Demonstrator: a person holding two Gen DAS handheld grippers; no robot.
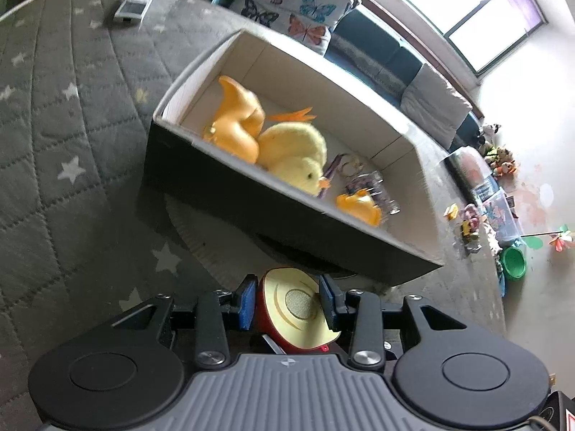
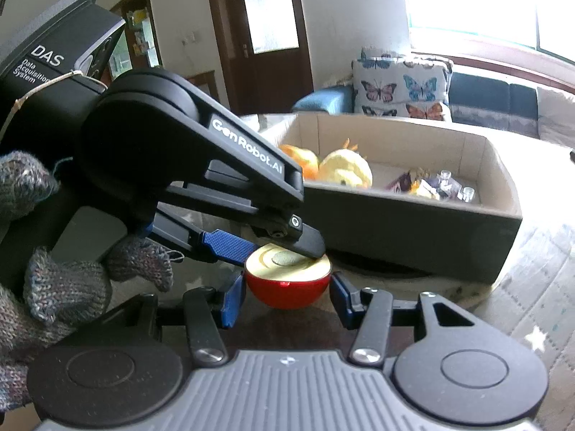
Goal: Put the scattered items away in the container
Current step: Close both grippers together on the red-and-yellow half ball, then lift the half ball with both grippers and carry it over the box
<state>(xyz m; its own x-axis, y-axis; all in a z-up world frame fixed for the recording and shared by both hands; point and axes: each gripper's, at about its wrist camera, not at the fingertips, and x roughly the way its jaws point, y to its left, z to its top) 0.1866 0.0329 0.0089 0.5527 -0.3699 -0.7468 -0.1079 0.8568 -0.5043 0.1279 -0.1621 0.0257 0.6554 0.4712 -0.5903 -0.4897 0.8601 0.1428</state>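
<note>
I pinch the toy apple half (image 1: 298, 318) in my left gripper (image 1: 289, 301) at the lower centre, my right gripper (image 2: 287, 294) spread around it, while the box (image 1: 287, 212) above already holds the ducks (image 1: 287, 151), so little remains.

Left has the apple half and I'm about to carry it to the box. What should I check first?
1. Left gripper grips apple half: ok, a pad on each side.
2. Right gripper open, off the apple half: ok.
3. Box ahead, top open: ok.
4. Room in box beside duck: ok, bare floor shows.
5. Apple half lifted off the mat: cannot tell.
</note>
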